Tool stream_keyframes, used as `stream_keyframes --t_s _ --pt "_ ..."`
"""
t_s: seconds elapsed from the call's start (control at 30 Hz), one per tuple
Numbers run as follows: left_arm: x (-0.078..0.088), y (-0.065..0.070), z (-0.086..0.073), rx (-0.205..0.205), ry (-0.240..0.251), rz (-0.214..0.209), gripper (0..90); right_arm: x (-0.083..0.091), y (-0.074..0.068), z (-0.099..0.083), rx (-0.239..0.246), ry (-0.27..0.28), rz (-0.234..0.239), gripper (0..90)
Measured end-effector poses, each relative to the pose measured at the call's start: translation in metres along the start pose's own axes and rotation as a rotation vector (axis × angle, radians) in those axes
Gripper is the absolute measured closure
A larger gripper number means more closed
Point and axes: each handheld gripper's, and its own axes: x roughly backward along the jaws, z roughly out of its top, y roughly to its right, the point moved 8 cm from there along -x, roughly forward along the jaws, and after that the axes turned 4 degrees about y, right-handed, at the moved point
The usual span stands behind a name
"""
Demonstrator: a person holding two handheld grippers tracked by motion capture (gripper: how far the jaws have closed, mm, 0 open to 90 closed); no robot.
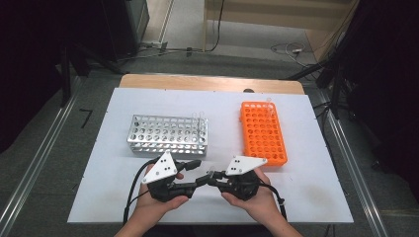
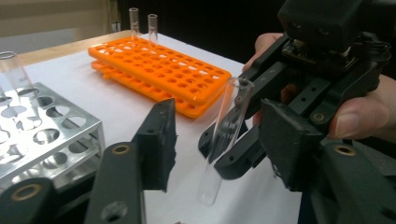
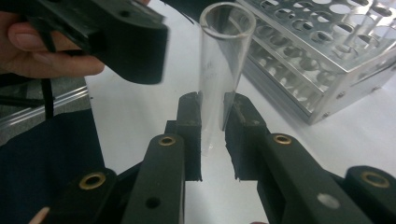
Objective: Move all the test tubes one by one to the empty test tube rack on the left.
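The right gripper (image 3: 212,119) pinches a clear glass test tube (image 3: 219,70) near its lower part; both pads press on the glass, and the tube rises toward 12 o'clock in the right gripper view, a little tilted. The left gripper (image 2: 217,140) has its jaws spread around the same tube, one on each side, and in the left gripper view we see a gap between each pad and the glass.

We judge that the step in hand is a handover of the tube from the right gripper to the left one. To do it well, we keep the right grip firm until the left pads really press on the glass, we bring the left jaws square to the tube so it does not twist, and we squeeze gently, because glass is smooth and can break.

In the high view the two grippers meet at 6 o'clock of the table. The metal rack (image 1: 168,133) lies at about 11 o'clock from them, the orange rack (image 1: 263,132) at about 1 o'clock.
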Motion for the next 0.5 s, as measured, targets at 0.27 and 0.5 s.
stream_keyframes --t_s 0.27,0.5 --pt "-0.005 0.005 0.000 -0.013 -0.002 -0.018 63.0 -0.004 -0.009 0.003 0.016 -0.004 0.021 74.3" --pt "-0.006 0.008 -0.002 -0.023 -0.007 -0.026 70.6 -0.007 -0.015 0.004 0.022 -0.009 0.034 74.3"
